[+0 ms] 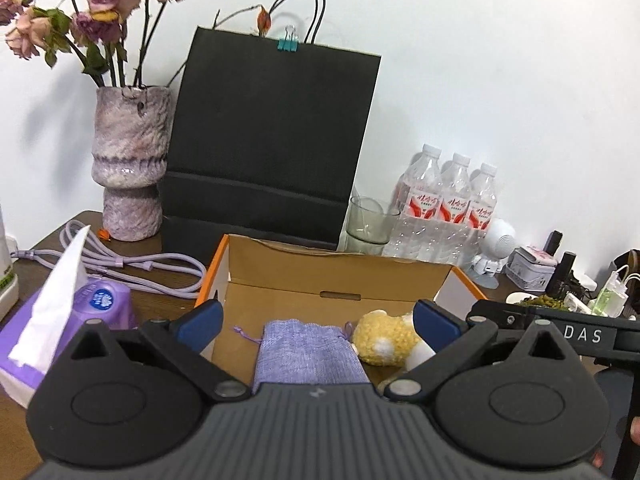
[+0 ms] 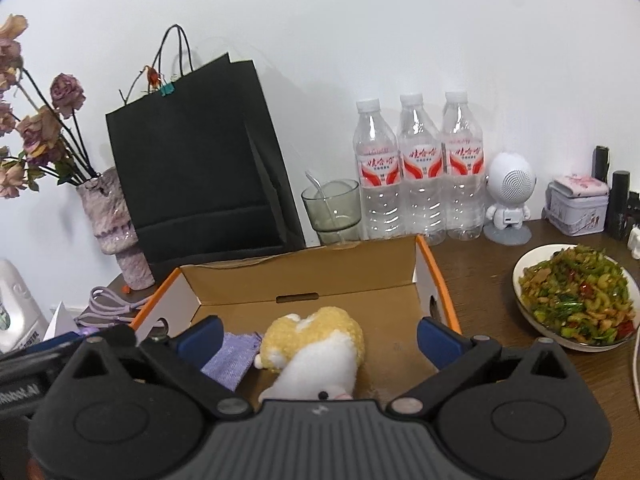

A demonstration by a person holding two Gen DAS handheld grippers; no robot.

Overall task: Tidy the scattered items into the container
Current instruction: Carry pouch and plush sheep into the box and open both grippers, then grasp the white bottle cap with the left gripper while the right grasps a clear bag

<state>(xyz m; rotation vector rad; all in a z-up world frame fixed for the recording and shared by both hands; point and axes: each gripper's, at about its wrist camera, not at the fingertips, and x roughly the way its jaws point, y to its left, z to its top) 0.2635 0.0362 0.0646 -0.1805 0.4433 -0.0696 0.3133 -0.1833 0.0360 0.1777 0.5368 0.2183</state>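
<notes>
1. The left gripper has its jaws wide apart, holding nothing.
2. The right gripper is wide apart too.
3. Just ahead, below both, the plush toy and purple pouch lie inside the cardboard box.

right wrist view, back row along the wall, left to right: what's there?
Vase → black paper bag → glass cup → three water bottles → white robot speaker → tin box.
</notes>
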